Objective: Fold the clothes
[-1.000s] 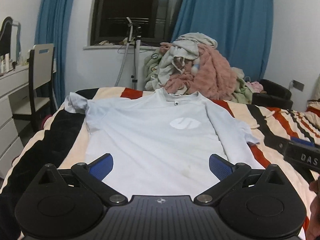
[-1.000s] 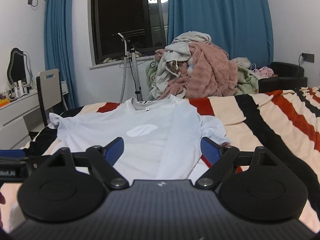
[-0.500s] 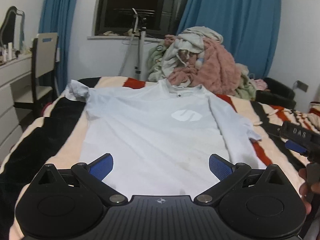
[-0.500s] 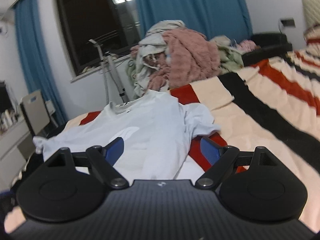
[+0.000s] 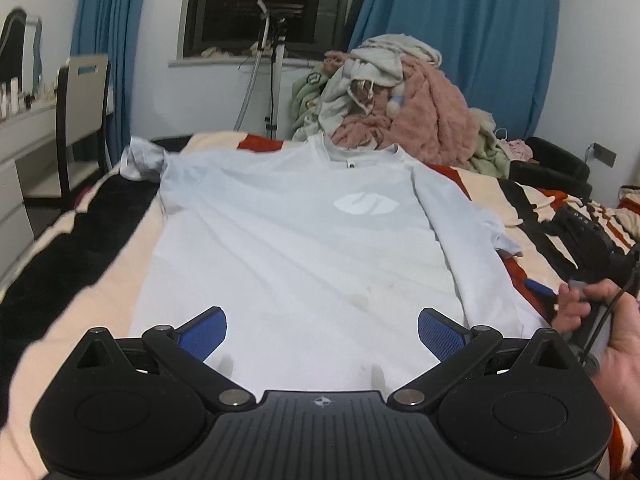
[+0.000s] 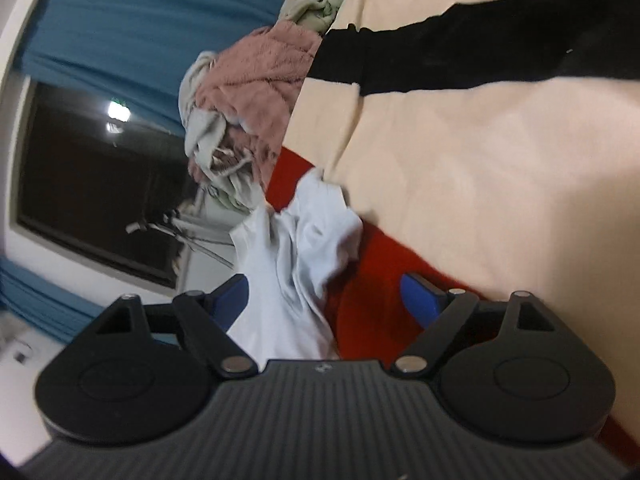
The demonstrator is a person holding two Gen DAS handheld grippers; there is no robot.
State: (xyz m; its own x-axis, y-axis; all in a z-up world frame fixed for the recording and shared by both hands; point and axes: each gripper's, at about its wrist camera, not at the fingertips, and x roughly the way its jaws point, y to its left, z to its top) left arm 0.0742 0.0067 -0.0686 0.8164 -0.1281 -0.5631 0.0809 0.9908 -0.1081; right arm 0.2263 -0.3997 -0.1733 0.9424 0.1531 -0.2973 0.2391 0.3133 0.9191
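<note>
Striped bed cover (image 5: 120, 248) lies under a pale blue shirt (image 5: 304, 248), which is spread flat just ahead of the left tool (image 5: 322, 326). That tool's fingers are wide apart over the shirt's bottom edge. The right tool (image 6: 324, 294), tipped sideways, is spread apart too, with the shirt's sleeve (image 6: 316, 240) between its fingers.

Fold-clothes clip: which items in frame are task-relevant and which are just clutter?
Task-relevant:
- white T-shirt, spread flat on the striped blanket
- left gripper, open above the hem
- right gripper, open, by the sleeve

Clutter:
- clothes pile
- chair
- blue curtains
- garment steamer stand
</note>
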